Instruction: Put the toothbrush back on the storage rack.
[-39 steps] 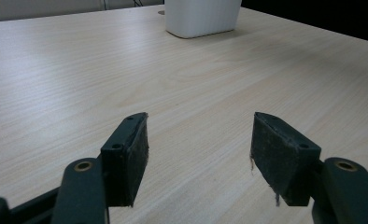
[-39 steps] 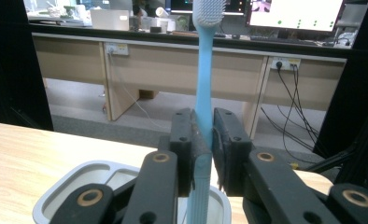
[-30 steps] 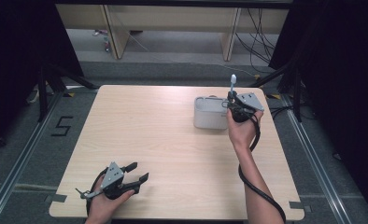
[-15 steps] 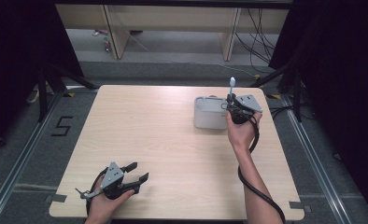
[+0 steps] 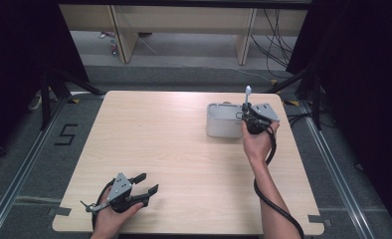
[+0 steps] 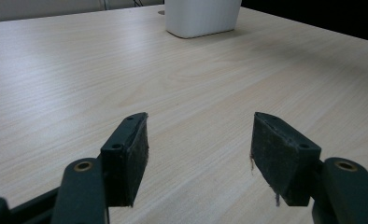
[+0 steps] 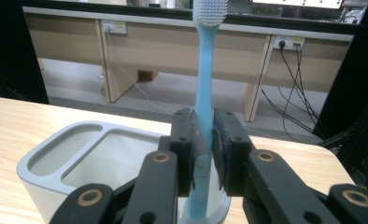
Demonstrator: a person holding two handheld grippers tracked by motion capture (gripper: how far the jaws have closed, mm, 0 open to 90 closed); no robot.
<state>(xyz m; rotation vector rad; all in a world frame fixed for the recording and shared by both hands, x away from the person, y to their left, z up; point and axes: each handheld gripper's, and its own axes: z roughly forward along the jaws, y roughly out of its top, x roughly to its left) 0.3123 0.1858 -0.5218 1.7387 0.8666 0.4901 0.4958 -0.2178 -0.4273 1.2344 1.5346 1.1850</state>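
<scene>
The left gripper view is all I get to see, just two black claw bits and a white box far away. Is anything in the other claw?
Observer: Yes. The right claw is shut on a blue toothbrush, standing upright with its bristles at the top.
Operator: Where's the toothbrush going?
Observer: I can't say where it goes. Its lower end sits over one compartment of the white box, which is an open holder with dividers.
Operator: And my claw?
Observer: The left claw is open, near the table's front left edge, holding nothing.
</scene>
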